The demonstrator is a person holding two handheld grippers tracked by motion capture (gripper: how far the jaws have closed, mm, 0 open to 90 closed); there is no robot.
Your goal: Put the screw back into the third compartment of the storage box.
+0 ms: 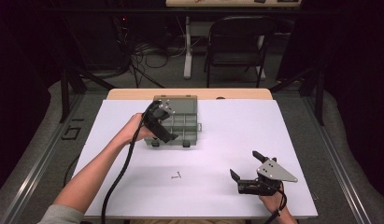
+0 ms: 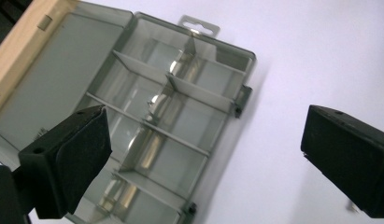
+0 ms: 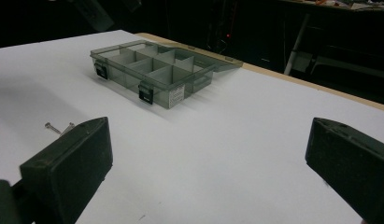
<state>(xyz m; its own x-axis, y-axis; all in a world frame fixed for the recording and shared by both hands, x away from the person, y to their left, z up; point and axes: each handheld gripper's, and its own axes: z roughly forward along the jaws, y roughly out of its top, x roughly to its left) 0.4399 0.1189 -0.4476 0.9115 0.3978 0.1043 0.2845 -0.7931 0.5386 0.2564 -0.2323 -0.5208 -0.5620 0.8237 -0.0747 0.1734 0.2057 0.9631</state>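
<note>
Organizer box (image 2: pixel 161 121) cut off at bottom-left edge; tiny screws (image 1: pixel 176 176) too small to count.

Light: bright overhead on the white table (image 1: pixel 227 135), dark room around
Shadows: soft, short
Focus: near jaws blurred

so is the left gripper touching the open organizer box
Apart. The left gripper view shows the left gripper hanging over the organizer box, jaws wide open, nothing between them.

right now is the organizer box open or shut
Open. The organizer box has its lid folded flat back toward the table edge, leaving the divided compartments uncovered; both latches hang free at the front.
</note>
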